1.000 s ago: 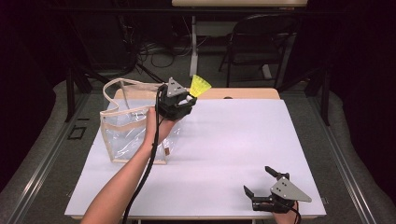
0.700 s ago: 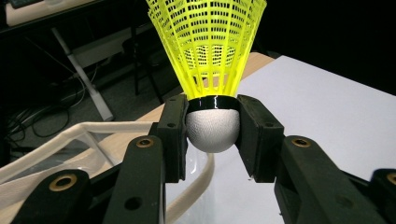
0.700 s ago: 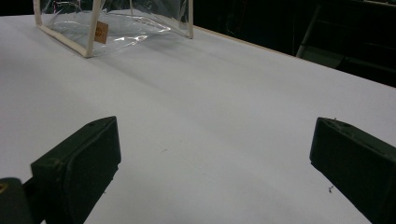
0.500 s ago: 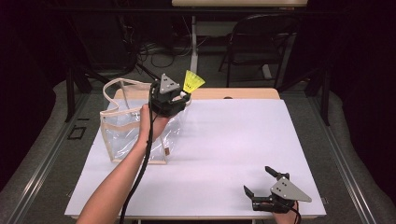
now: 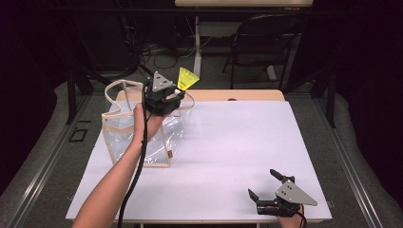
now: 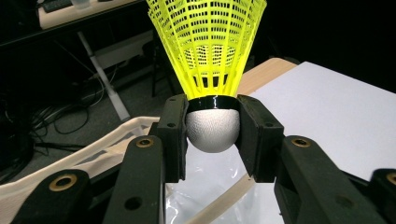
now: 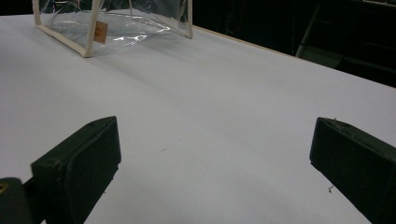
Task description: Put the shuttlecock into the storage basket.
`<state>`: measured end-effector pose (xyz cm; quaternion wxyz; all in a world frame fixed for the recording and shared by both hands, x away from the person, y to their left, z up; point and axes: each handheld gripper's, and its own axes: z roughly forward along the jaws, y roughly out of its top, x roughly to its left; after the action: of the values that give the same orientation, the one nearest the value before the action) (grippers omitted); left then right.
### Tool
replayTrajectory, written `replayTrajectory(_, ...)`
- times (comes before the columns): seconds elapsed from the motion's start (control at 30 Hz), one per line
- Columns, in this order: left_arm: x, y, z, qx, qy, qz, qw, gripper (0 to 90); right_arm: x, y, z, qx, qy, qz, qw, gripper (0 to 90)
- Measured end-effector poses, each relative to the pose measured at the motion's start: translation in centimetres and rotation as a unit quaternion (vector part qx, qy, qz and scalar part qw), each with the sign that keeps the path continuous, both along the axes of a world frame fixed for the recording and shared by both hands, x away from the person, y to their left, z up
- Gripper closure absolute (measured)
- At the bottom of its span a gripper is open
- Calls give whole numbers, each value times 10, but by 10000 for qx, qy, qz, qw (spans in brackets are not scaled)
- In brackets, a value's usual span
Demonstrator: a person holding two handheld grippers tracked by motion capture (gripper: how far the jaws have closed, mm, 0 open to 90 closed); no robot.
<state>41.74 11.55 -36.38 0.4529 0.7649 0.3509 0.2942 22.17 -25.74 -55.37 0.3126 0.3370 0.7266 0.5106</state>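
Note:
A yellow shuttlecock (image 5: 187, 80) (image 6: 208, 51) with a white cork head is clamped between the pads of my left gripper (image 5: 177, 93) (image 6: 212, 130), skirt pointing up. That gripper hovers above the open top of a clear plastic bag (image 5: 133, 135) with cream trim and handles, standing at the table's left. The bag's rim (image 6: 112, 144) lies just below the jaws in the left gripper view. My right gripper (image 5: 271, 185) (image 7: 212, 158) rests open near the table's front right edge, nothing between its jaws. The bag's lower corner (image 7: 95, 32) lies far ahead of it.
The white tabletop (image 5: 237, 142) spreads between the bag and the right gripper. A wooden board edge (image 5: 237, 95) runs along the back. Beyond the table stand a dark chair (image 5: 266, 42) and cables on the floor.
My left gripper has carried the shuttlecock leftward, from the bag's right edge to over its open top. The right gripper has stayed put.

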Motion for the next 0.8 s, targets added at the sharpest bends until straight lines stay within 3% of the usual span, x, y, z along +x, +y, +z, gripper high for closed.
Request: replayTrajectory(0.8, 2, 28, 3, -62, -70, 284, 9996, 645, 0, 0, 0, -12, -2, 4, 10000, 15)
